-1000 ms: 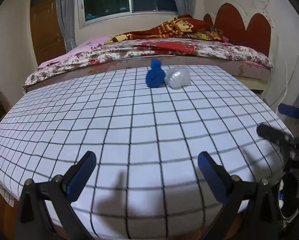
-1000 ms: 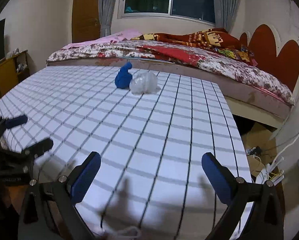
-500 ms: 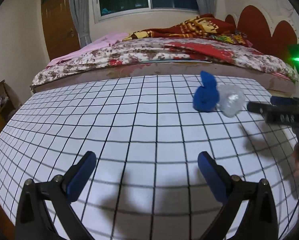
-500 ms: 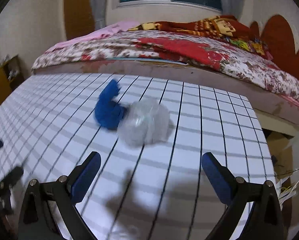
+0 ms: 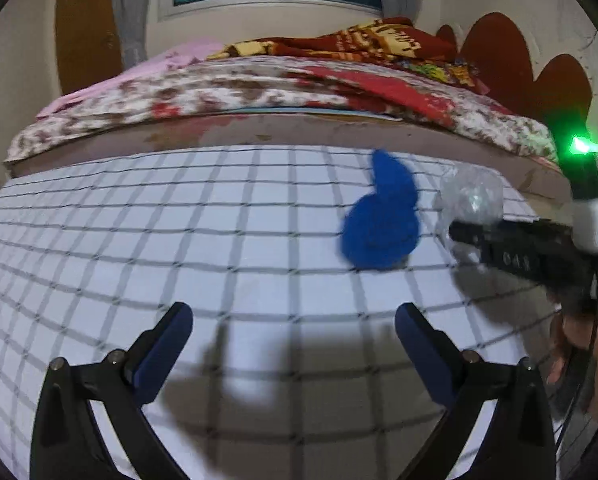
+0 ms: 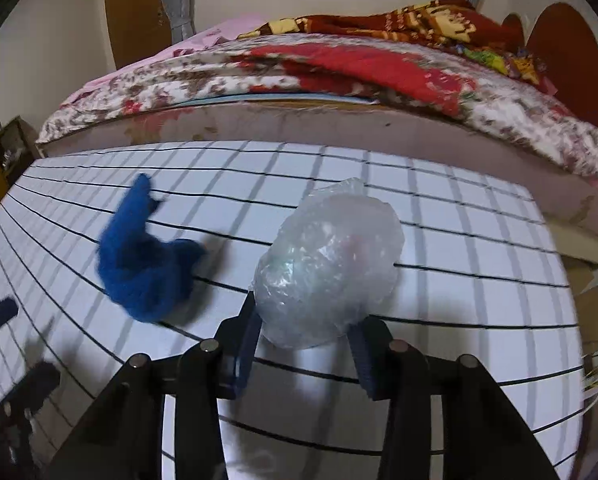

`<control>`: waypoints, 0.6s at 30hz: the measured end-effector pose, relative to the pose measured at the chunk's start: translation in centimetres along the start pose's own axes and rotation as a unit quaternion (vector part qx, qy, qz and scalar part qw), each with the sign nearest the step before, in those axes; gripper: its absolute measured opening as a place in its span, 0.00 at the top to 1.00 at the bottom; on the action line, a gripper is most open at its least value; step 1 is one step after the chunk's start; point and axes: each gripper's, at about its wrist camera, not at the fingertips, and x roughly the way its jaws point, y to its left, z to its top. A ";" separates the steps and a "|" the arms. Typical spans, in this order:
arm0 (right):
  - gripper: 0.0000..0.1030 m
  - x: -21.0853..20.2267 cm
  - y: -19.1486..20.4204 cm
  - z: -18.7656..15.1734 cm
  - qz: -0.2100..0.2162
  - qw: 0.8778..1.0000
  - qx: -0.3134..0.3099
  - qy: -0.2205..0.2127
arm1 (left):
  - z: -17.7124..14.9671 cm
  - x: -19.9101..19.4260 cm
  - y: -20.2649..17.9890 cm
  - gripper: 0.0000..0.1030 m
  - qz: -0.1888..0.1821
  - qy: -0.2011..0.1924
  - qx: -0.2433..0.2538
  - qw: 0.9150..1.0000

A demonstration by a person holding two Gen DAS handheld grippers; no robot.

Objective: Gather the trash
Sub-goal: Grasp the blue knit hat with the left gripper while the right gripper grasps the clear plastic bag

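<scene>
A crumpled clear plastic bag [image 6: 331, 256] lies on the checked tablecloth, close beside a wad of blue cloth [image 6: 143, 256]. My right gripper [image 6: 305, 322] has its jaws closing, and the blue pads press the lower sides of the bag. In the left wrist view the blue cloth wad [image 5: 381, 220] sits ahead and to the right, with the plastic bag [image 5: 471, 196] beyond it, partly behind the right gripper's black finger [image 5: 499, 248]. My left gripper [image 5: 294, 314] is open over bare cloth, short of the wad, with nothing between its fingers.
The table [image 5: 139, 240] wears a white cloth with a black grid. Right behind its far edge stands a bed [image 5: 259, 88] with flowered and red blankets. A hand [image 5: 571, 344] holds the right gripper at the right edge. The table's right edge [image 6: 559, 280] drops to the floor.
Both grippers moved forward over the table toward the two objects. The right gripper's jaws came from wide open to narrow around the plastic bag. The left jaws stayed wide.
</scene>
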 end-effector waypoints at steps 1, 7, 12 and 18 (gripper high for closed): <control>0.58 -0.2 -0.5 -0.2 -0.002 1.000 0.000 -0.001 | 0.5 0.6 -0.8 0.02 -0.006 -0.001 0.005 1.000; 0.58 -1.4 -3.3 -1.4 -0.006 1.000 0.000 -0.003 | 2.7 3.6 -4.1 0.06 -0.015 0.008 0.021 1.000; 0.58 -2.0 -4.5 -1.9 -0.004 1.000 0.005 0.002 | 3.5 5.7 -4.6 0.26 -0.011 0.036 0.020 0.999; 0.59 -3.4 -4.4 -2.9 -0.003 1.000 -0.002 -0.003 | 2.8 4.3 -4.5 0.50 -0.045 0.033 0.025 0.998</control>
